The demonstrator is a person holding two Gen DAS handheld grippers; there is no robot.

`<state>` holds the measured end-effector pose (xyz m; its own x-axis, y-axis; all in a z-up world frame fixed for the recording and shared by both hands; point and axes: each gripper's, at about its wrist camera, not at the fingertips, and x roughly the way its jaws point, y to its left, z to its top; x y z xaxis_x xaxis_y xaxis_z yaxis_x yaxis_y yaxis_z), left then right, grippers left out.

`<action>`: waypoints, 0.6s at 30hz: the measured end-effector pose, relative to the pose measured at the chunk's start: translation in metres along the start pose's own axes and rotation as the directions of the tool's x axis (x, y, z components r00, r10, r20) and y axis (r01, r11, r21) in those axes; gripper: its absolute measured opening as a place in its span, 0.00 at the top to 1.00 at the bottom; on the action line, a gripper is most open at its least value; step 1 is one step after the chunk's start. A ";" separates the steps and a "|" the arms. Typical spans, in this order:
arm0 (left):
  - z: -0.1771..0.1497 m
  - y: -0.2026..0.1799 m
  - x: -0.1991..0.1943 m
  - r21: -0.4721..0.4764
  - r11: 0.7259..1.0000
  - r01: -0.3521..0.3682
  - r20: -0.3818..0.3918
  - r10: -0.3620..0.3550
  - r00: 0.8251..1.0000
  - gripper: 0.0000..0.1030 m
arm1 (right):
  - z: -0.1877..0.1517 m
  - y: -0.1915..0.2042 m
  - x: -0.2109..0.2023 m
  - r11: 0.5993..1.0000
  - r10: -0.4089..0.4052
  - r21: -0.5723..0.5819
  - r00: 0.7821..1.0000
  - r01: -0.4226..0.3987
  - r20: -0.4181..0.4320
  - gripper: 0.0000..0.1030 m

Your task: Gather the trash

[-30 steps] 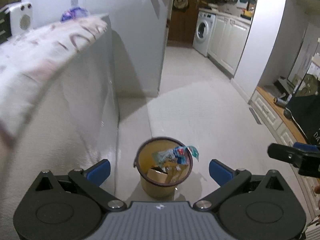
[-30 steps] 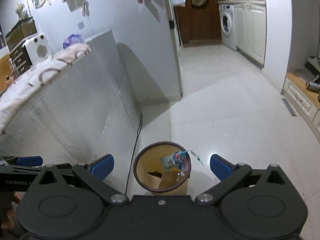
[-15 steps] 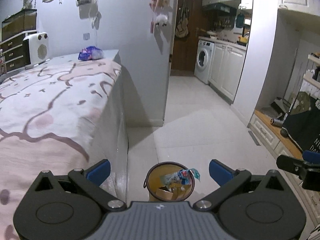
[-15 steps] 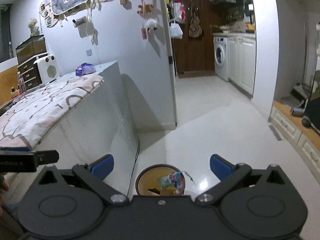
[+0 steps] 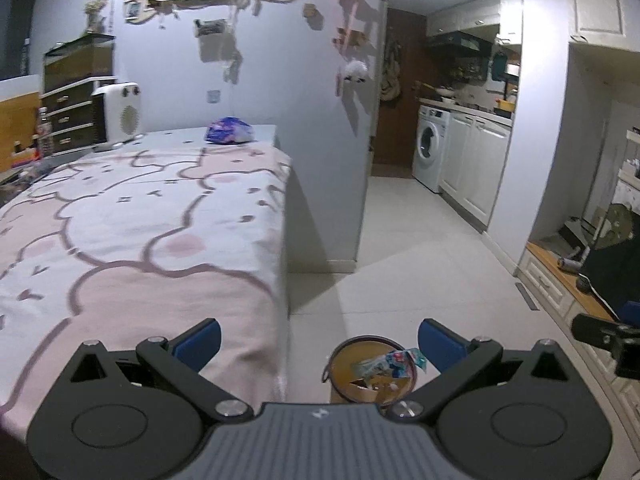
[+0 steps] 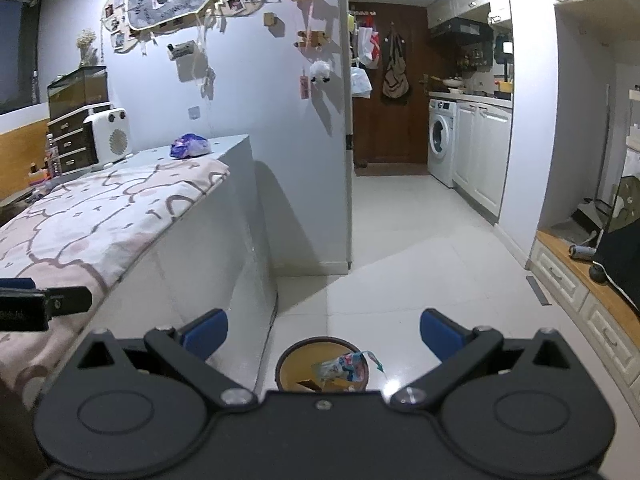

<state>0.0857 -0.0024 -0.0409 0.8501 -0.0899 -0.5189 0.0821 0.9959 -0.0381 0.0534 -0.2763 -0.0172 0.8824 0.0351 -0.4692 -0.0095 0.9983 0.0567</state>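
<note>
A round yellow trash bin (image 5: 370,376) (image 6: 322,368) stands on the white floor beside the table, with a blue snack wrapper (image 5: 394,362) (image 6: 344,366) and cardboard scraps in it. My left gripper (image 5: 318,344) is open and empty, raised above the table edge and the bin. My right gripper (image 6: 324,332) is open and empty too, high over the bin. A purple crumpled wrapper (image 5: 229,131) (image 6: 191,146) lies at the far end of the table. Each gripper shows at the edge of the other's view: the right gripper (image 5: 606,338) and the left gripper (image 6: 40,308).
The table (image 5: 132,220) (image 6: 100,216) carries a pink patterned cloth and a white heater (image 5: 118,114) at the back left. A wall corner (image 6: 346,200) stands behind the bin. White floor runs toward the kitchen with a washing machine (image 6: 442,144). Low drawers (image 6: 580,304) line the right.
Both grippers have risen and tilted up away from the bin, which now sits small at the bottom of each view. The table top and far wall have come into sight. Both stayed open.
</note>
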 end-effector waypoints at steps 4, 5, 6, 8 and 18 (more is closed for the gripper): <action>-0.007 0.013 -0.015 -0.014 0.999 -0.028 0.007 0.029 1.000 0.00 | -0.005 0.009 -0.014 1.000 0.012 -0.003 1.000 -0.012 0.007 0.00; -0.008 0.015 -0.018 -0.013 0.999 -0.032 0.004 0.032 0.999 0.00 | -0.006 0.010 -0.017 1.000 0.017 -0.002 1.000 -0.017 0.005 0.00; -0.010 0.016 -0.020 -0.008 0.999 -0.034 0.005 0.034 0.999 0.00 | -0.008 0.012 -0.019 1.000 0.019 -0.002 1.000 -0.019 0.003 0.00; -0.013 0.016 -0.027 0.006 0.999 -0.040 0.009 0.040 0.999 0.00 | -0.010 0.014 -0.025 1.000 0.017 -0.001 1.000 -0.017 0.002 0.00; -0.021 0.010 -0.038 0.029 0.999 -0.027 0.002 0.027 1.000 0.00 | -0.017 0.014 -0.046 0.999 -0.031 0.007 1.000 0.031 0.004 0.00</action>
<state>0.0435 0.0111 -0.0399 0.8532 -0.0627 -0.5177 0.0741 0.9973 0.0013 0.0050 -0.2630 -0.0103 0.8843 0.0038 -0.4668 0.0212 0.9986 0.0483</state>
